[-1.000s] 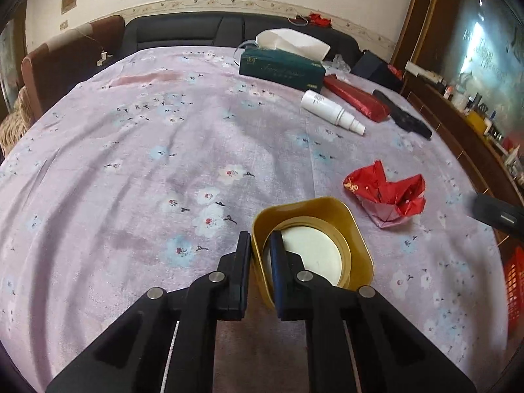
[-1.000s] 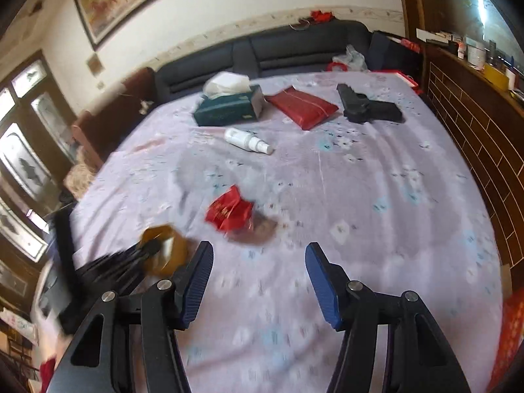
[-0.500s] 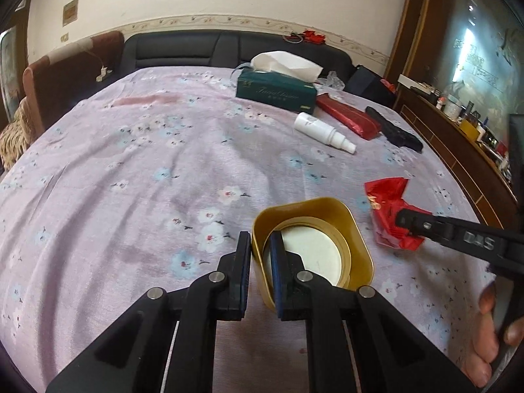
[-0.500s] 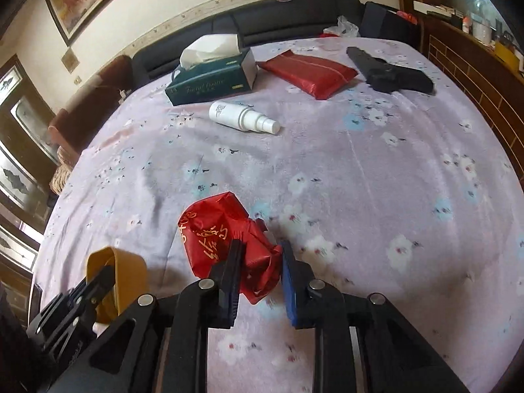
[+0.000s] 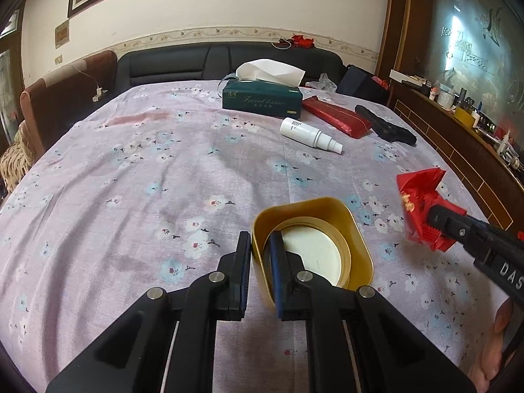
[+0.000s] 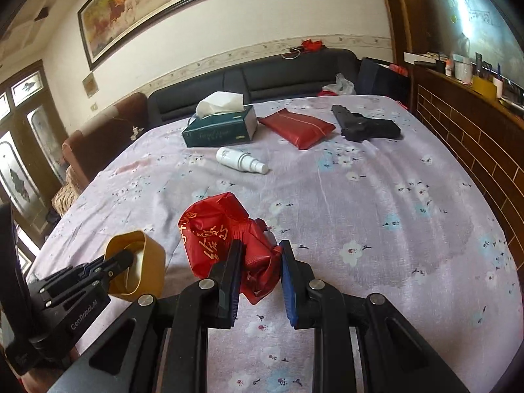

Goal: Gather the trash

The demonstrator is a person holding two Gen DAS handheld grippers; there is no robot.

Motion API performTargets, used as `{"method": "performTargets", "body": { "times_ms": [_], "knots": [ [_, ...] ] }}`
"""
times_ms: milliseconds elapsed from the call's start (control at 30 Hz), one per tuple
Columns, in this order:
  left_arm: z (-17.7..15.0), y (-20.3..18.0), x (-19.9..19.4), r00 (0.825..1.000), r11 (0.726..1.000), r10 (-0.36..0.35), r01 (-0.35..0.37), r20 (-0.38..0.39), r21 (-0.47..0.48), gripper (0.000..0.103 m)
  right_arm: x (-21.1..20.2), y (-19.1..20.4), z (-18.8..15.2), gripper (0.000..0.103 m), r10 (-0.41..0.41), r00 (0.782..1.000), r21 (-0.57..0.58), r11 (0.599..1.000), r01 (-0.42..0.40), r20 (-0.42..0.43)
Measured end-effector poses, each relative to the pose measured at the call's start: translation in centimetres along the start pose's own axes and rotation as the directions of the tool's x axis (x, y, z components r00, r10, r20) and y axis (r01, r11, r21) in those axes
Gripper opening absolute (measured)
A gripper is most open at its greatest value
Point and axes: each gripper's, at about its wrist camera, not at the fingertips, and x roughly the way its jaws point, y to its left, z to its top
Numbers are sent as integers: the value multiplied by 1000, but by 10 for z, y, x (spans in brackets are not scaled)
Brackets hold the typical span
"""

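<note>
— Between the right gripper's (image 6: 258,276) two black fingers, what is that?

— A crumpled red foil wrapper with gold lettering (image 6: 226,239). The jaws are pressed in on its near end, so it is gripped; it looks raised just clear of the lilac flowered tablecloth (image 6: 376,213).

— And the left gripper (image 5: 258,273)?

— Closed on the near wall of a gold, rounded-square tin tub with a pale round base (image 5: 314,245), one finger inside, one outside. Seen from the right gripper, the tub sits just to its left.

— Which step is this?

— I judge the pick-up done, the drop-off not yet. Next, the wrapper needs carrying over the tub's open mouth, then releasing.

— Anything to watch?

— The wrapper is bulky and springy; it may snag on the rim. Beyond both grippers lie a white spray bottle (image 6: 240,161) and a green tissue box (image 6: 219,129), well apart.
</note>
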Motion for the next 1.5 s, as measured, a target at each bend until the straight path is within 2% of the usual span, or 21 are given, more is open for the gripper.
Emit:
{"method": "performTargets", "body": {
  "times_ms": [267, 1500],
  "knots": [
    [-2, -7, -1, 1000, 999, -1, 1, 7, 35, 11, 2, 5, -4, 23, 4, 1000, -32, 999, -4, -6],
    [-2, -6, -5, 1000, 999, 14, -14, 24, 35, 11, -3, 8, -6, 23, -29, 999, -57, 998, 31, 20]
  ]
}}
